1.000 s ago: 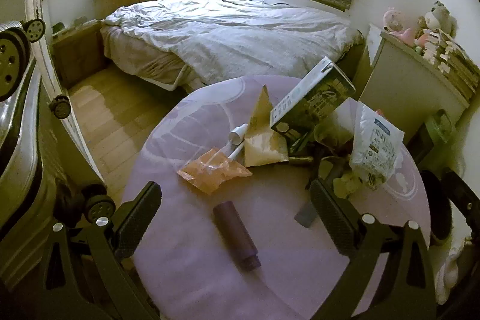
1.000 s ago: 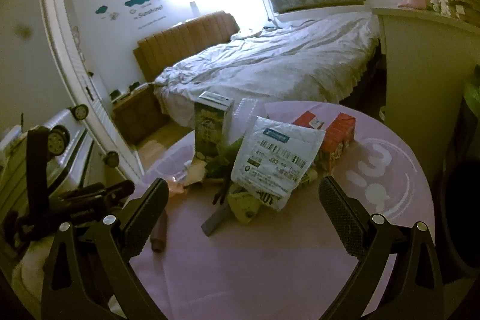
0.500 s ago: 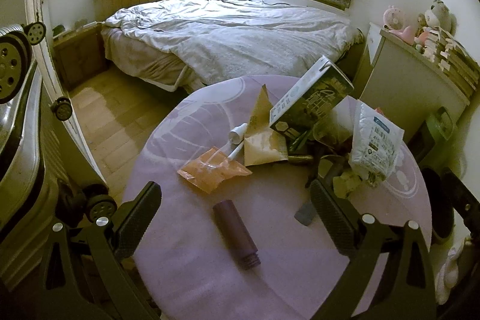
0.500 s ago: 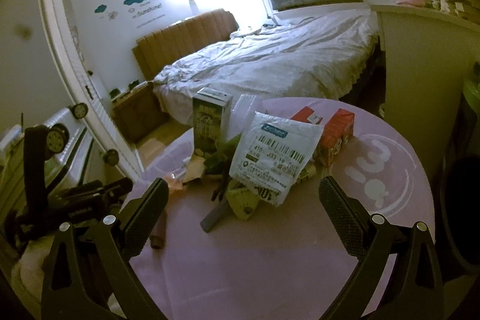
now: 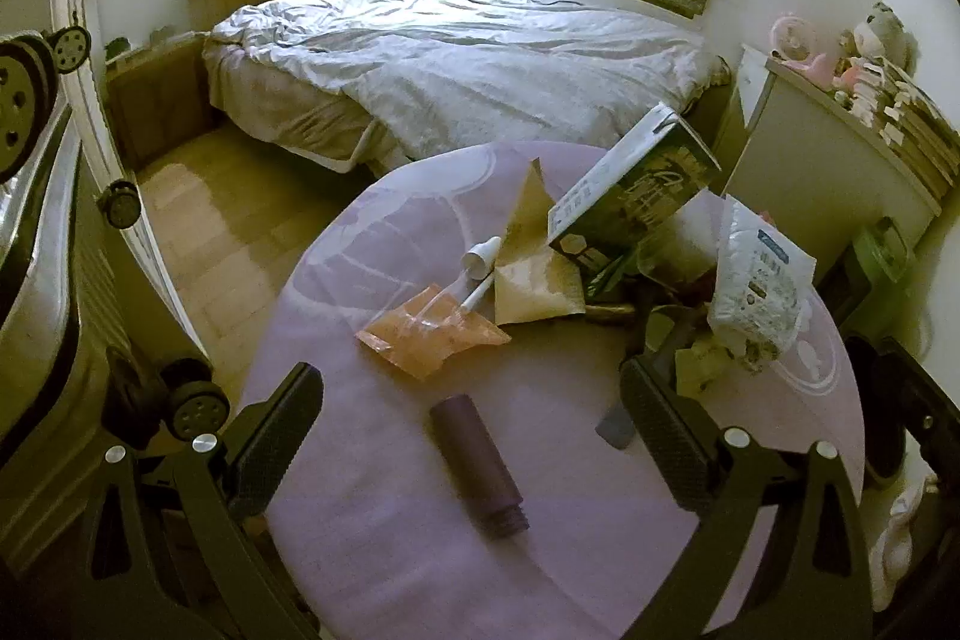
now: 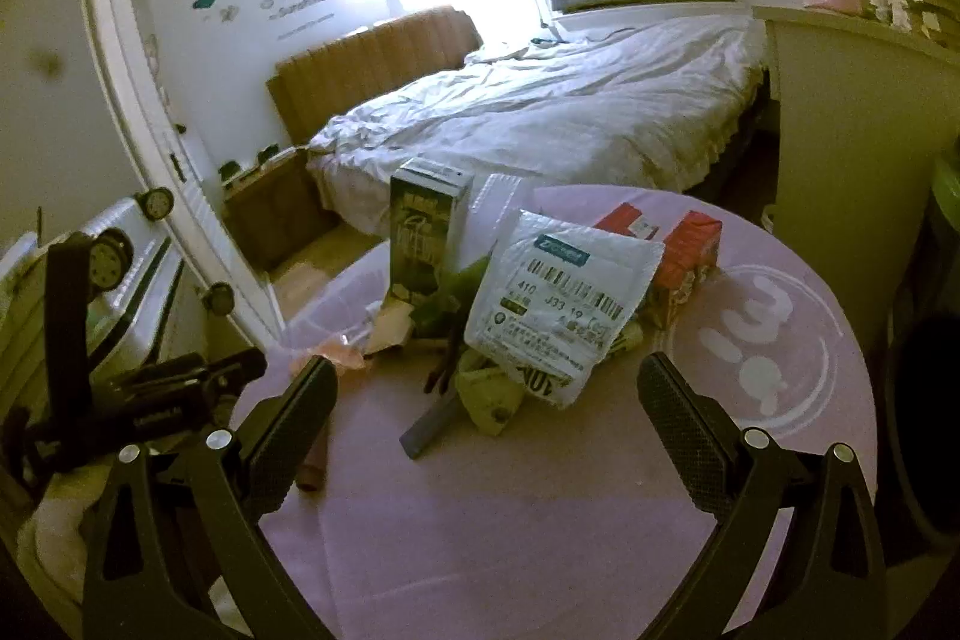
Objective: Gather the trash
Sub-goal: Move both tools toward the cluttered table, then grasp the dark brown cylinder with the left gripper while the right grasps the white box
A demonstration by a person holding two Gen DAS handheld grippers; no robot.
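1. The left gripper (image 5: 468, 436) hovers over the near part of the round pink surface (image 5: 372, 532), its jaws spread wide with nothing between them.
2. A dark purple tube (image 5: 477, 466) lies flat on the surface, in the gap between the left gripper's fingers and slightly ahead of them, touching neither.
3. Beyond the tube lies an orange plastic wrapper (image 5: 432, 334), and just past it a small white tube (image 5: 480, 268) rests against a tan paper bag (image 5: 534, 274).
4. A dark green carton (image 5: 636, 190) leans tilted over the pile, well ahead of the left gripper.
5. The right gripper (image 6: 486, 418) is also wide open and empty, held low over the surface.
6. Straight ahead of it, near its fingertips, a white shipping bag (image 6: 558, 304) with barcode labels stands propped on the heap; crumpled yellow-green scraps (image 6: 486, 394) and a grey flat strip (image 6: 429, 430) lie at its foot.
7. Red cartons (image 6: 684, 250) sit behind the bag, to the right.
8. A bed (image 6: 540, 106) stands beyond the surface.
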